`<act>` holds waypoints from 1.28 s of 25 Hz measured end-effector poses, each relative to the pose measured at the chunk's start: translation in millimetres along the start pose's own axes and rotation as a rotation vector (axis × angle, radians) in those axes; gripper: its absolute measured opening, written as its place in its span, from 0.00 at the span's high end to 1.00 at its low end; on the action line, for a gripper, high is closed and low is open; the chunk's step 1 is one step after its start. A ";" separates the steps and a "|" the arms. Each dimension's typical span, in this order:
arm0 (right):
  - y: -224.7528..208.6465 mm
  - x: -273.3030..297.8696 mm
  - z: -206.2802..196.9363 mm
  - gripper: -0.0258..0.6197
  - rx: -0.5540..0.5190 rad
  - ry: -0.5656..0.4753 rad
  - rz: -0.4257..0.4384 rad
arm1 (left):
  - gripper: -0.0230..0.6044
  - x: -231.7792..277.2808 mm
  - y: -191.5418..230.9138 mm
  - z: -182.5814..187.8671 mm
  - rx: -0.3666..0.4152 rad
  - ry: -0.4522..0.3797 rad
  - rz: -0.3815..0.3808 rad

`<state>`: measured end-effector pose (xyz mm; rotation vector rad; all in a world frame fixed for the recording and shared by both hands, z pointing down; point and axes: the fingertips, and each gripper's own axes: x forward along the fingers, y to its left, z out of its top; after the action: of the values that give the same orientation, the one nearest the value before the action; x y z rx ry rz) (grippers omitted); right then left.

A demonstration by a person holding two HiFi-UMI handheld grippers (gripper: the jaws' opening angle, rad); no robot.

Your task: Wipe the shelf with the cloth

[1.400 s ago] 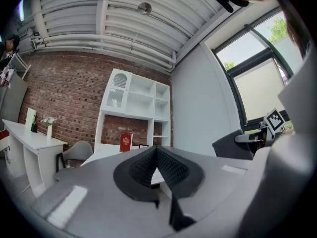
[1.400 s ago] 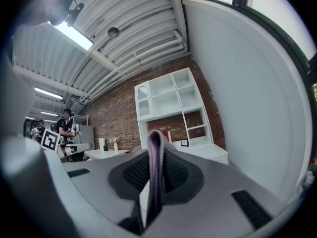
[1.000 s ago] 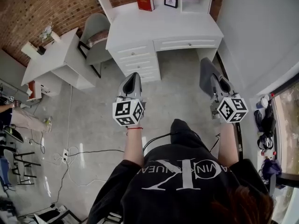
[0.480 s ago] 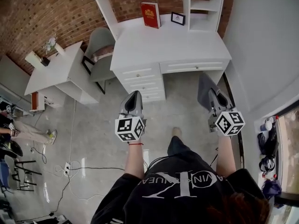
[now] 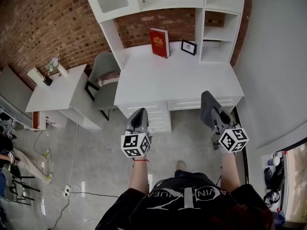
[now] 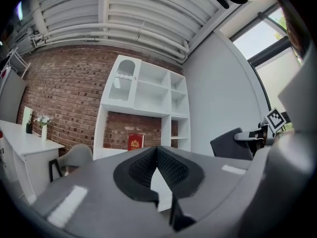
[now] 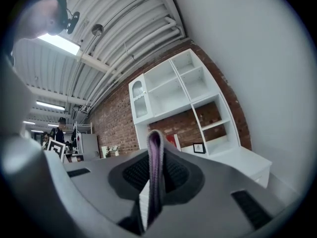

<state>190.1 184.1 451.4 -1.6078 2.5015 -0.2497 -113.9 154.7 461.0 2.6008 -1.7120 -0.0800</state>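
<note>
A white desk (image 5: 168,80) carries a tall white shelf unit (image 5: 211,13), also visible ahead as the shelf unit (image 6: 148,90) and shelf unit (image 7: 183,88). Both grippers hover over the floor just short of the desk's front edge. My right gripper (image 5: 207,97) is shut on a dark grey-purple cloth (image 7: 155,172), a thin fold of which stands pinched between the pads. In the head view the cloth (image 5: 209,107) drapes over that gripper's front. My left gripper (image 5: 139,114) is shut with nothing in it, its tips meeting at the left gripper (image 6: 157,151).
A red book (image 5: 159,42) and a small picture frame (image 5: 188,47) stand at the back of the desk. A grey chair (image 5: 103,68) and a white side table (image 5: 57,87) are to the left. A grey wall (image 5: 273,56) runs along the right. Cables (image 5: 67,190) lie on the floor.
The person has walked toward the desk, so the desk and shelf now lie closer and fuller in view. Both grippers keep the same pose and grip.
</note>
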 end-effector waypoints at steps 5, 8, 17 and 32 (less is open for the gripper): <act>-24.5 61.7 14.7 0.88 -0.011 -0.011 0.029 | 0.95 59.5 22.9 9.4 -0.004 -0.025 0.016; -35.9 91.4 18.7 0.88 -0.009 -0.014 0.047 | 0.95 86.3 31.6 12.1 -0.007 -0.035 0.022; -58.4 161.4 36.6 0.88 0.009 -0.032 0.084 | 0.95 151.0 50.1 22.2 -0.016 -0.009 0.042; -84.0 326.5 125.2 0.88 -0.068 -0.137 0.092 | 0.95 321.1 106.8 96.3 -0.017 -0.051 -0.069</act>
<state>158.0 -154.5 334.7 -1.4744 2.4955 -0.0416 -90.7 -181.9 361.2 2.6678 -1.6290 -0.1635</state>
